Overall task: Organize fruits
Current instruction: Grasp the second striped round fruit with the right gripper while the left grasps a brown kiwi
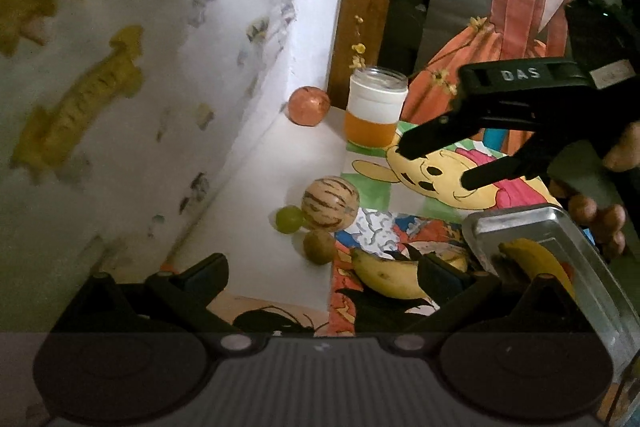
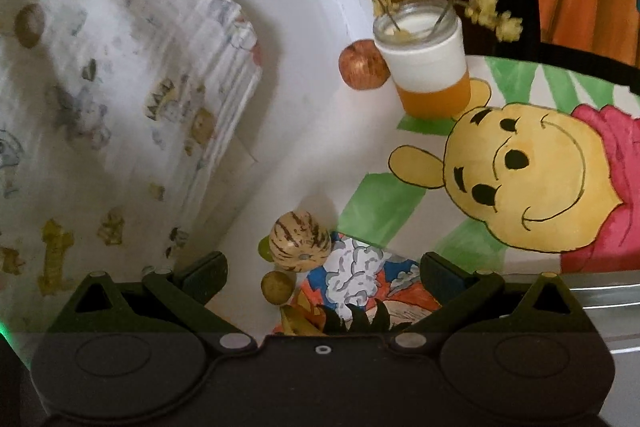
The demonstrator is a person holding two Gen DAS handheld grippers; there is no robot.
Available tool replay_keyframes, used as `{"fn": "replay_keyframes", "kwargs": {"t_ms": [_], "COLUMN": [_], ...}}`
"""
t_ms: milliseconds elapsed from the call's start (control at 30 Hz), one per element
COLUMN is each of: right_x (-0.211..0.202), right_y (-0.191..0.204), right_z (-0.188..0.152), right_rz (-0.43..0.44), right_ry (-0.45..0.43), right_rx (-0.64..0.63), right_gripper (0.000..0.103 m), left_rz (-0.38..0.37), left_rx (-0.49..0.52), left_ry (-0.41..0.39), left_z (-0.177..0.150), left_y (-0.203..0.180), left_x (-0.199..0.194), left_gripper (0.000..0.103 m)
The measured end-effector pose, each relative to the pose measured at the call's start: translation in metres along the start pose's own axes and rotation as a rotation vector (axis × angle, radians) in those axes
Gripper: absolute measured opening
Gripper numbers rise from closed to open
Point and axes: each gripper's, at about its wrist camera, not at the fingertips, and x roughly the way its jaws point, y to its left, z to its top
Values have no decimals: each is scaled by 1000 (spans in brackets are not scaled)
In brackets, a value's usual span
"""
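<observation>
While one banana point(image 1: 540, 261) already lies in the metal tray point(image 1: 592, 251), I judge most of the sorting is left. A second banana point(image 1: 384, 277) lies just left of the tray. Beyond it, further from the tray, a striped melon point(image 1: 330, 203), a green grape point(image 1: 289, 219) and a kiwi point(image 1: 319, 247) cluster together. An apple point(image 1: 309, 105) sits well apart beside the flower jar point(image 1: 376, 107). My left gripper point(image 1: 324, 277) and right gripper point(image 1: 440, 163) both gape, released and carrying nothing.
</observation>
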Motion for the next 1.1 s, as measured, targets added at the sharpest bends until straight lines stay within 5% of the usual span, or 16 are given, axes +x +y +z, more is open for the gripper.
{"fn": "replay_keyframes", "kwargs": {"t_ms": [433,1100], "right_x": [48,84], "right_y": [8,9], "right_z": [12,17], "right_rz": [55,78], "right_ry": [44,85], "right_rx": [17,30], "right_gripper": [97,76], "left_rz": [-9,-25], "left_rx": [-114,-131], "left_ry": [29,39], "left_z": [6,8], "left_y": [19,20], "left_x": [35,67], "left_gripper": [100,52]}}
